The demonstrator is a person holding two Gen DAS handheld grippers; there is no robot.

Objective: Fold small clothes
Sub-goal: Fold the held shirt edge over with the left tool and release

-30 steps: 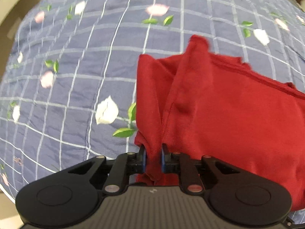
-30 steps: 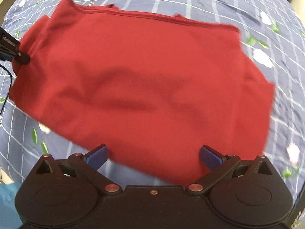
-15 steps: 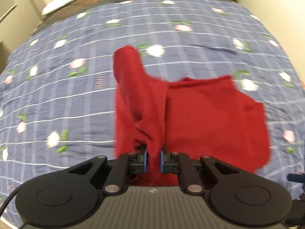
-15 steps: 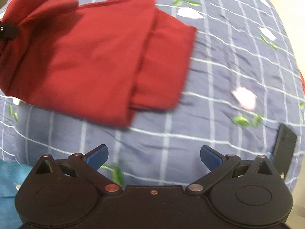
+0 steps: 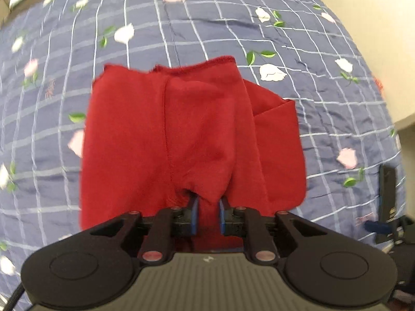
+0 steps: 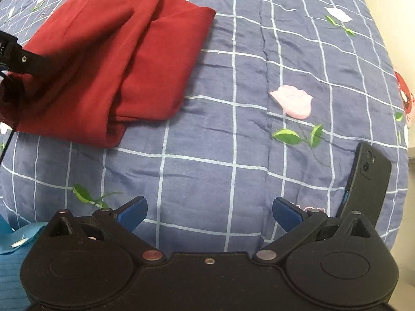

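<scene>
We see a red garment (image 5: 202, 134) of soft, matt knit cloth with a stitched hem. It lies on a bedspread (image 6: 233, 134) of thin woven cloth, slightly creased, faintly sheened. The left hand-held gripper (image 5: 207, 213) is matt black plastic with blue pads; the phone (image 6: 368, 178) looks matt black.

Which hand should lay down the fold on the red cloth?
Left. Its gripper already pinches the red cloth, while the right gripper hangs open over bare bedspread, away from it.
</scene>
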